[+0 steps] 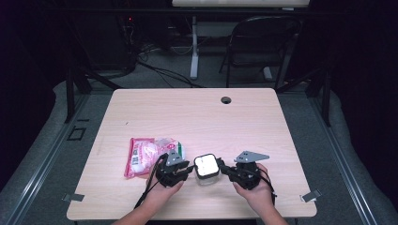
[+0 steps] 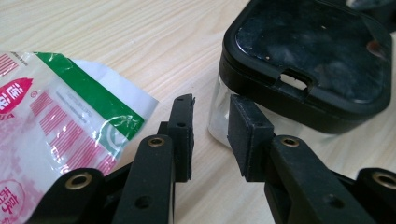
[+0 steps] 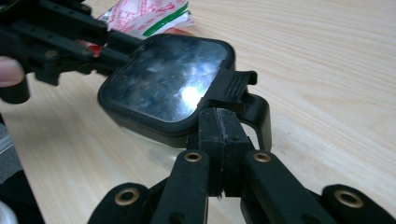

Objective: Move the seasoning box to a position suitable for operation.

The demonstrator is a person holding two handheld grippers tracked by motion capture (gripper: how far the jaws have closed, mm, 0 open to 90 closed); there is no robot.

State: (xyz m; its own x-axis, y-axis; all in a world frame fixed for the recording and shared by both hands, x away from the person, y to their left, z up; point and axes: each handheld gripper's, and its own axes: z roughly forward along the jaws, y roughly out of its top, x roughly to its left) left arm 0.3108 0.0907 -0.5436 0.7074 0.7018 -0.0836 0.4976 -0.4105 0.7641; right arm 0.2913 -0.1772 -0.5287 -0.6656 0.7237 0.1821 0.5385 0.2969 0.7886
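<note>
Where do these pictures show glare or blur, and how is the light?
High view: the room is dark and the table lit; the jar lid glares white. Right gripper view: a bright reflection lies on the lid, and the near jaws are soft. Left gripper view: the pink packet shines slightly.
</note>
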